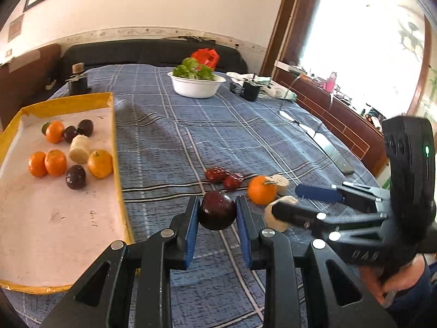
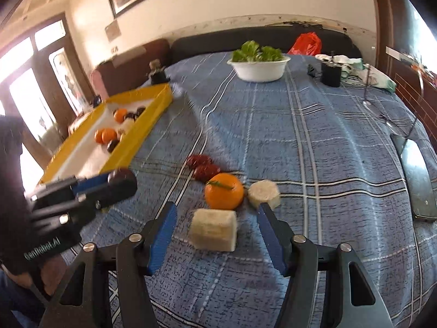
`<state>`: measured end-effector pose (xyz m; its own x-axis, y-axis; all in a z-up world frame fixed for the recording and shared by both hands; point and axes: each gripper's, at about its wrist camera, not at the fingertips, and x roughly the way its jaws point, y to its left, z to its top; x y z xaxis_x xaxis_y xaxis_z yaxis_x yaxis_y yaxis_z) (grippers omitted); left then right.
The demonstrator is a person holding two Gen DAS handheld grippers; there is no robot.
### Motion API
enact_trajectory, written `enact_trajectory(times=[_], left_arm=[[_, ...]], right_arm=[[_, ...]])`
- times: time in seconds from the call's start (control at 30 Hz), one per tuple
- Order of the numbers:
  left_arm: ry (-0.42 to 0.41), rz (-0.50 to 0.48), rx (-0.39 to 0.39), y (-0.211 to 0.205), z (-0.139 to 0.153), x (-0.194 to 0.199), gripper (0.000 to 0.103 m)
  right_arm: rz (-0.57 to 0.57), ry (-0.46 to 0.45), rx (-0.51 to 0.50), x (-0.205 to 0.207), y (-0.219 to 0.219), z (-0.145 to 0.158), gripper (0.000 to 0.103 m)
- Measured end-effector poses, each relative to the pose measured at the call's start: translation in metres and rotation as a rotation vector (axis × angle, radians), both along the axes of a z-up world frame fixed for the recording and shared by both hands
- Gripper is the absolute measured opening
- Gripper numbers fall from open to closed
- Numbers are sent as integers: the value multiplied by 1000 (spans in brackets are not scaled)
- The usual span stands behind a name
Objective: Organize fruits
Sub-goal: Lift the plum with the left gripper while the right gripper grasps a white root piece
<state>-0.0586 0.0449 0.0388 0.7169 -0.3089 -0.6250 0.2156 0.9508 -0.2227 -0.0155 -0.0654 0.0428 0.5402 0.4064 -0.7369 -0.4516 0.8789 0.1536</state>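
My left gripper [image 1: 217, 213] is shut on a dark purple fruit [image 1: 217, 210] and holds it just above the blue plaid cloth, right of the yellow tray [image 1: 117, 142]. The tray holds several oranges, dark fruits and a pale chunk. My right gripper [image 2: 215, 218] is open around a pale cream chunk [image 2: 213, 229] that lies on the cloth. Beyond it lie an orange [image 2: 224, 190], a second pale chunk [image 2: 264, 193] and two red dates [image 2: 203, 166]. The left gripper also shows in the right wrist view [image 2: 114, 184], with the dark fruit in its jaws.
A white bowl of greens [image 1: 196, 83] stands at the far end, with a red bag [image 1: 206, 56] behind it. A black cup [image 1: 250, 90] and white cloths sit at the far right. A phone [image 2: 418, 175] lies by the right edge.
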Motion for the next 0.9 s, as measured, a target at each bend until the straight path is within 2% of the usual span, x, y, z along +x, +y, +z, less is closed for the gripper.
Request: enact_trajectory(times=[0.03,0.07,0.2,0.37,0.53,0.9], left_arm=[[4,-1,-4,1,0,1,26],[5,-2,-5,1,0,1,26],[2,6,21,-3,0,-1,26],[-4,40,48,-4,1,0,26],[-15,67,69,-4,3,0,26],[-45,94,112,-4,8,-6,26]], right_arm=[[3,-3,-28,0,4,-2,40],[2,-3,-46,-1,6,-2,36],[3,-14,-64,-2,7,-2,36],[20,16,47,2,-5,-2,35],[37,-16,111,-2,-9,3,35],[32,-40,142,-5,-13,8,35]])
